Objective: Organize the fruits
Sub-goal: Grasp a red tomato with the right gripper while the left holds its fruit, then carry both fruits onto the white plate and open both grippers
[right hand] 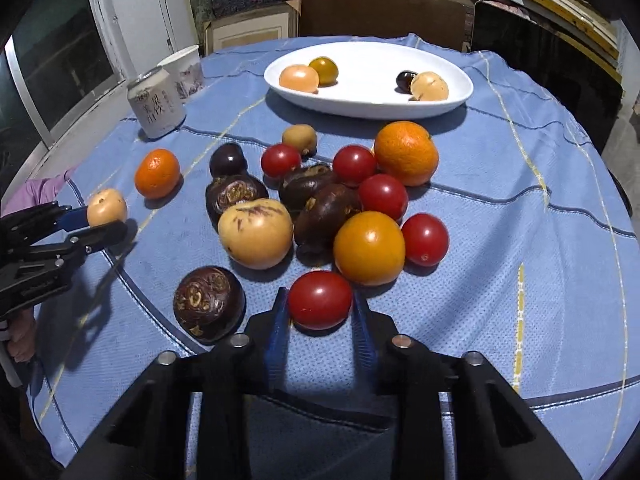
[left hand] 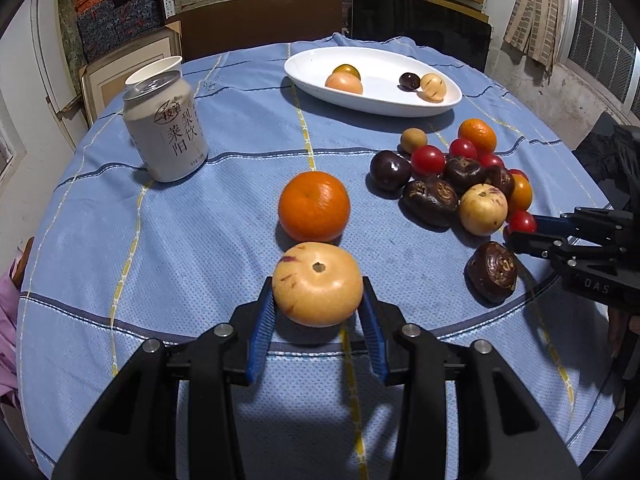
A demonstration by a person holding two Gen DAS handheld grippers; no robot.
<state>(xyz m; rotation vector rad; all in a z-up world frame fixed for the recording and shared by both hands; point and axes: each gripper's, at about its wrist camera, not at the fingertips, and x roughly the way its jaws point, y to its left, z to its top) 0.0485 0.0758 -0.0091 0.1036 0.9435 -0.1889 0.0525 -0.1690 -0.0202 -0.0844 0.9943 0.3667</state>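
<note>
Both grippers are already loaded, so the coming move turns on where the white oval ceramic dish (left hand: 374,80) lies from each: straight ahead and well apart, at the far side of the worktop (left hand: 200,220) under its blue checked cloth. The left gripper (left hand: 318,300) is closed on a pale tan, flattened round fruit with a small stem pit (left hand: 318,283), its blue pads pressing on either flank, and a large orange mandarin (left hand: 314,206) sits just beyond it, directly on the line to the dish. The right gripper (right hand: 320,308) has its jaws closed against a small glossy red cherry tomato (right hand: 320,299) at the near edge of the loose heap of fruit (right hand: 320,200), which stands between it and the dish. Neither hand looks clearly nearer (the dish sits roughly centred in both wrist views), but I judge each load will need lifting clear before going forward, the left over the mandarin, the right over the heap. Four small fruits already lie in the dish, leaving bare room in its middle. A pale drink can (left hand: 166,132) stands off to the left, out of either path.
</note>
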